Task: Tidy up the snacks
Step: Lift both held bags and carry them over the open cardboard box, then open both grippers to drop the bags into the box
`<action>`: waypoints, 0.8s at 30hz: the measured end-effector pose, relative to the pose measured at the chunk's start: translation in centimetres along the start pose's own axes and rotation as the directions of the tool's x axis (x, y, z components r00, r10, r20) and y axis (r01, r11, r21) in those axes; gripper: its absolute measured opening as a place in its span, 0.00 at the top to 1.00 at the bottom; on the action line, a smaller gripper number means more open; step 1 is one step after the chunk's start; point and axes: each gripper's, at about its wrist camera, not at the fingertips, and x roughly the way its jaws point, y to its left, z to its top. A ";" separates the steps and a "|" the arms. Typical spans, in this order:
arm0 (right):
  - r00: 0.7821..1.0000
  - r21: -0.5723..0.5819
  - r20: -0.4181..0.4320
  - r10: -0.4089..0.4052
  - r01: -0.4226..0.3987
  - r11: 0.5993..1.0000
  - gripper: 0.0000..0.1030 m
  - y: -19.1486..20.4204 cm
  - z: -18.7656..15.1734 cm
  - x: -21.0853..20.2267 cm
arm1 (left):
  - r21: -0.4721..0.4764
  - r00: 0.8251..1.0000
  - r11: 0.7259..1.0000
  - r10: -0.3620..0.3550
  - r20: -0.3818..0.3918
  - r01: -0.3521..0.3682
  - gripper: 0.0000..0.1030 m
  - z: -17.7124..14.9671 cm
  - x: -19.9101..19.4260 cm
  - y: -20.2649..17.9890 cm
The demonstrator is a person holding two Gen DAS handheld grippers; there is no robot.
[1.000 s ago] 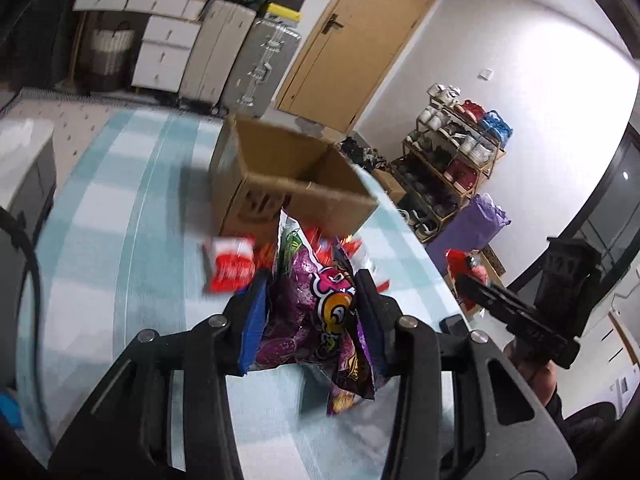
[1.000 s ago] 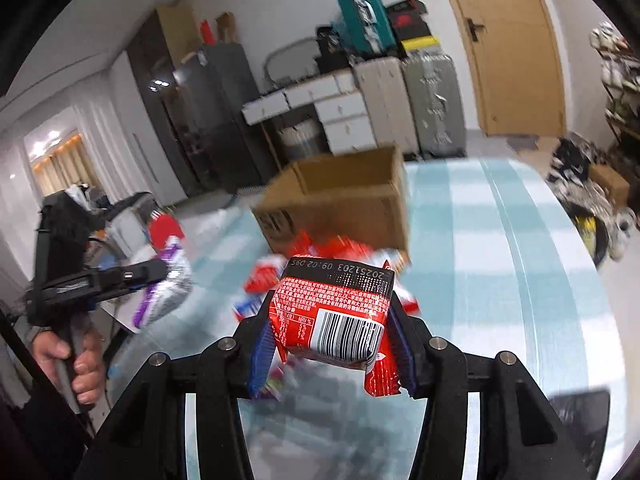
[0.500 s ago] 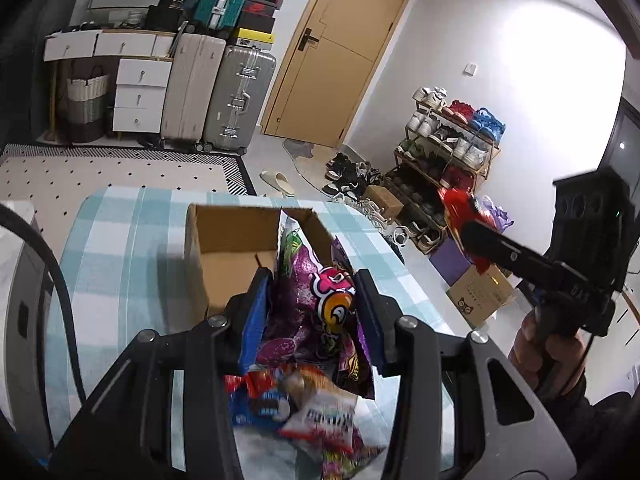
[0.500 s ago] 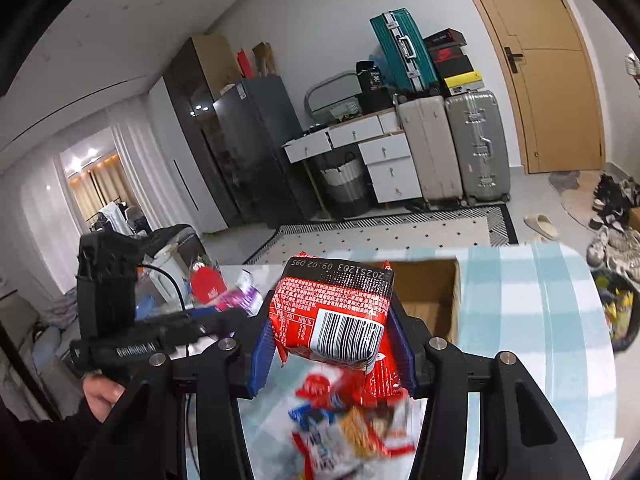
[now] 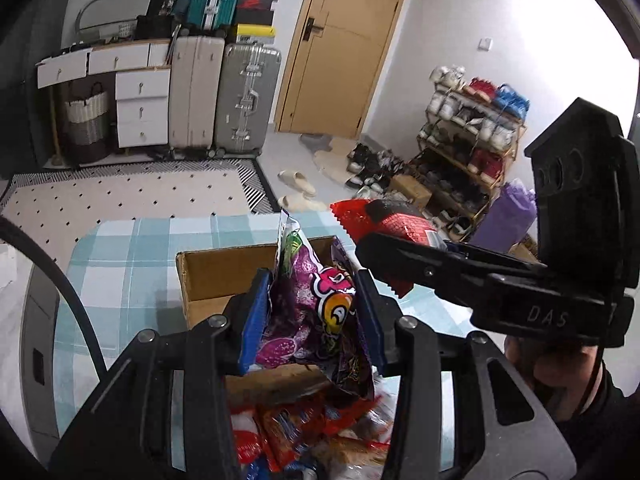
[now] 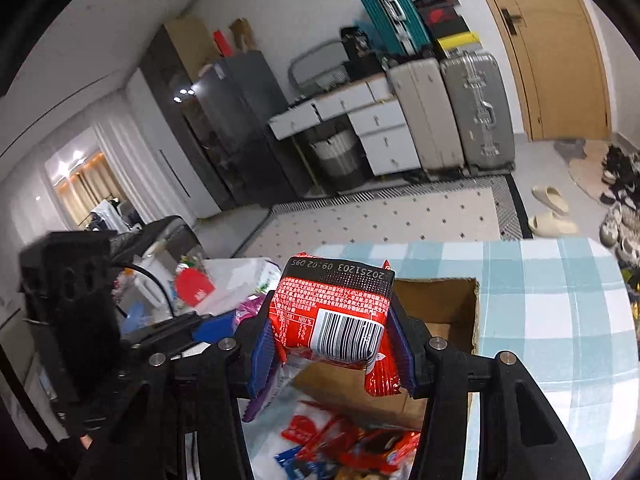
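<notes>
My left gripper (image 5: 312, 320) is shut on a purple snack bag (image 5: 316, 312) and holds it above the near side of an open cardboard box (image 5: 208, 268). My right gripper (image 6: 332, 340) is shut on a red snack packet (image 6: 332, 320) with a barcode, held above the same box (image 6: 452, 312). The right gripper and its red packet (image 5: 384, 224) show in the left wrist view, just right of the box. The left gripper (image 6: 224, 328) shows at the left in the right wrist view. A pile of loose snack packets (image 6: 352, 444) lies on the table in front of the box.
The table has a blue and white checked cloth (image 5: 120, 256). Beyond its far edge are a patterned rug (image 5: 120, 196), suitcases (image 5: 244, 96), white drawers (image 5: 140, 104), a wooden door (image 5: 344, 40) and a shoe rack (image 5: 472, 136) at right.
Both grippers have risen and moved forward with their packets, from the snack pile to above the cardboard box. The right gripper has come closer to the left one.
</notes>
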 end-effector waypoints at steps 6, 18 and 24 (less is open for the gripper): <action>0.997 0.007 -0.047 -0.058 0.058 0.998 0.51 -2.8 -0.2 3.7 | -0.019 0.997 0.999 0.025 -0.072 -0.027 0.62 -0.4 5.5 1.8; 0.980 0.017 -0.171 -0.099 0.103 0.995 0.51 -6.5 -2.4 9.0 | -0.080 0.985 0.994 0.060 -0.165 -0.074 0.60 -3.2 11.7 6.0; 0.969 0.028 -0.221 -0.111 0.120 0.992 0.51 -7.2 -3.4 10.7 | -0.141 0.976 0.984 0.078 -0.201 -0.108 0.57 -3.5 13.5 8.1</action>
